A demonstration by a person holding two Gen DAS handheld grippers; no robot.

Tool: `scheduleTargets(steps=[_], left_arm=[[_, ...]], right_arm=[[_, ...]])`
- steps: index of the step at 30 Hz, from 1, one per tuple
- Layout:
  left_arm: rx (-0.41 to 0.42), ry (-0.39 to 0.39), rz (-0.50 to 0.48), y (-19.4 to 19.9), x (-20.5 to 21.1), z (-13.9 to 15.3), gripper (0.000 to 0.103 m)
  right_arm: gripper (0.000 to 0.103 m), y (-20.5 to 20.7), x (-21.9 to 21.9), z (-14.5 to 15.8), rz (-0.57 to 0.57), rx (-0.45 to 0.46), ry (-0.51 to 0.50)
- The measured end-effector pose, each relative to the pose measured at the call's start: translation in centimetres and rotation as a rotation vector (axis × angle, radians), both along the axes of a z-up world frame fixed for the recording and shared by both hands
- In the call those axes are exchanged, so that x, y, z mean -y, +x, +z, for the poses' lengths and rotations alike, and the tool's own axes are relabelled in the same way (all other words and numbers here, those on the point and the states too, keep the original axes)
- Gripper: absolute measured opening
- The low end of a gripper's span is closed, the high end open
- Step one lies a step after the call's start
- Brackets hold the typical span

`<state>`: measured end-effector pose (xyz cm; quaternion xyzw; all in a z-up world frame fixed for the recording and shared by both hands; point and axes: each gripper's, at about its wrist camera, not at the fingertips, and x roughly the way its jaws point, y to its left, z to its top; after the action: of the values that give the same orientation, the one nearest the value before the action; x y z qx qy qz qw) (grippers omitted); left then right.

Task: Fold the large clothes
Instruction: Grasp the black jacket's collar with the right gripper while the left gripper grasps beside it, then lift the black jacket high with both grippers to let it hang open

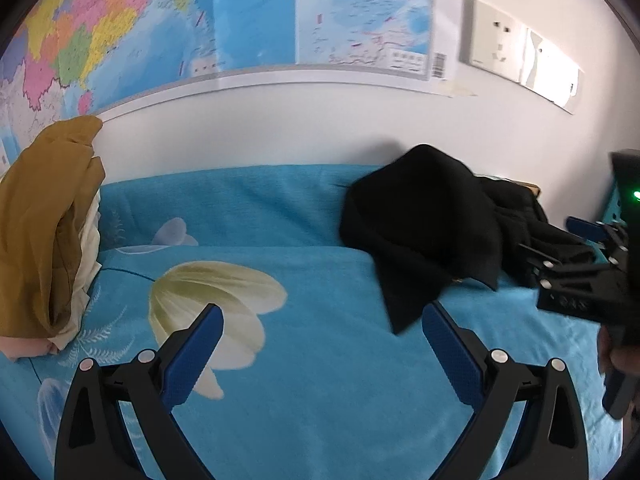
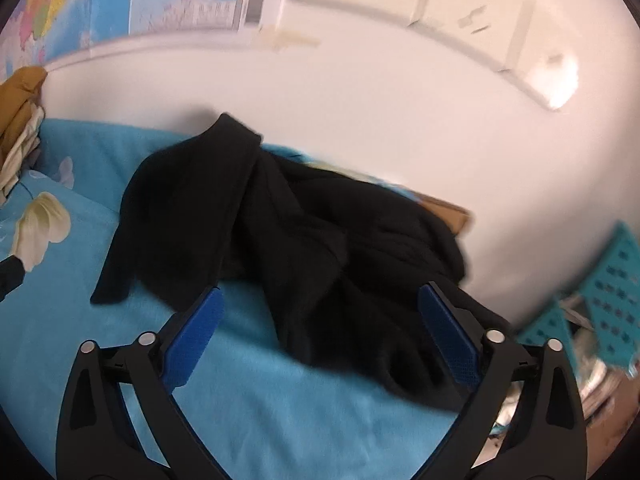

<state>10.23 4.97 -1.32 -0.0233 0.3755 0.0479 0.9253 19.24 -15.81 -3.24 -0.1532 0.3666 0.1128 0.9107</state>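
A crumpled black garment (image 1: 424, 224) lies in a heap on the blue flowered bedsheet (image 1: 320, 360), against the white wall. It also shows in the right wrist view (image 2: 280, 240), close ahead. My left gripper (image 1: 322, 320) is open and empty, above the sheet, left of the garment's hanging corner. My right gripper (image 2: 320, 308) is open and empty, its jaws spread just over the near edge of the garment. The right gripper also shows at the right edge of the left wrist view (image 1: 560, 248), beside the heap.
A pile of mustard and cream clothes (image 1: 48, 232) sits at the left against the wall. A map (image 1: 200, 20) and wall sockets (image 1: 496, 36) hang above the bed. A teal perforated basket (image 2: 604, 300) stands off the bed's right end.
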Motion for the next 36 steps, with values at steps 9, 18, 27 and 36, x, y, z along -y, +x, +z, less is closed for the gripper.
scheduleTargets(steps=[9, 18, 27, 36], left_arm=[[-0.055, 0.005, 0.016, 2.2, -1.5, -2.2, 0.097], [-0.047, 0.036, 0.006, 4.2, -2.6, -3.0, 0.097], [0.087, 0.044, -0.201, 7.3, 0.1, -1.4, 0.097], [0.28, 0.013, -0.514, 9.9, 7.7, 1.0, 0.097]], right_arm=[[0.095, 4.8, -2.1, -3.1, 0.095, -0.044, -0.073], [0.013, 2.8, 0.2, 0.4, 0.165, 0.011, 0.045], [0.011, -0.7, 9.2, 12.1, 0.055, 0.228, 0.266], [0.011, -2.7, 16.6, 13.6, -0.031, 0.267, 0.465]])
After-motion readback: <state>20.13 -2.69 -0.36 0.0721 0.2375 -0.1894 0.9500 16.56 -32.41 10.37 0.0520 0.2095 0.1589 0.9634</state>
